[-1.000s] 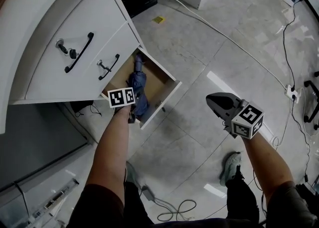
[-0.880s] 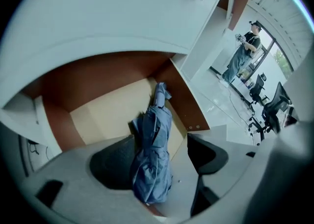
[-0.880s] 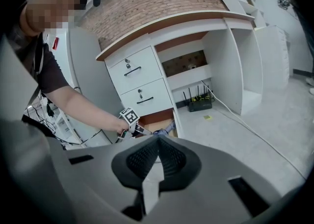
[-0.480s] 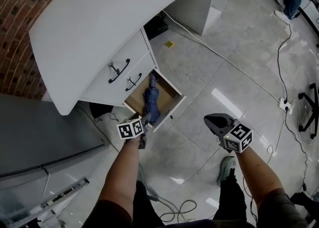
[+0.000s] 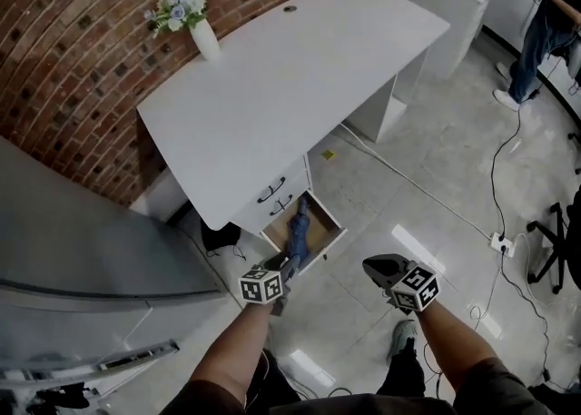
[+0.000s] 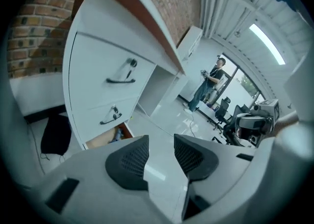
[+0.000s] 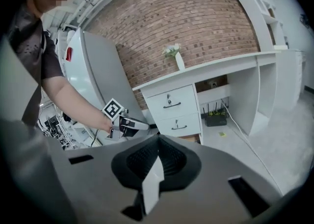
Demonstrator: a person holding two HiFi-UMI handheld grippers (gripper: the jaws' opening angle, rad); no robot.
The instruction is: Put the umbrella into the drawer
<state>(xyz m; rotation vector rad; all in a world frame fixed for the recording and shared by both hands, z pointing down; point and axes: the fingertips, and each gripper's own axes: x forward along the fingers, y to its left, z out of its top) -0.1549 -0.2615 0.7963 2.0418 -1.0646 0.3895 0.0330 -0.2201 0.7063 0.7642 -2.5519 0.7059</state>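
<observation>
- The umbrella [image 5: 298,230] lies lengthwise in the open bottom drawer [image 5: 325,248] of the white desk [image 5: 290,86]. Its near end reaches close to the drawer's front. If that end rides over the rim, which I cannot tell from here, it could jam when the drawer is pushed in.
- The drawer stands out over the floor, so a careless knee or foot could knock it and shift the umbrella.
- The left gripper [image 6: 161,149] is held up, away from the drawer. Its jaws have just been closing, with a gap left and nothing between them. Half-closed, they might slip off the drawer front when pushing it.
- The right gripper [image 7: 158,155] has its jaws together and empty.
- A cable [image 5: 399,177] trails across the floor nearby and is likely a trip risk.
</observation>
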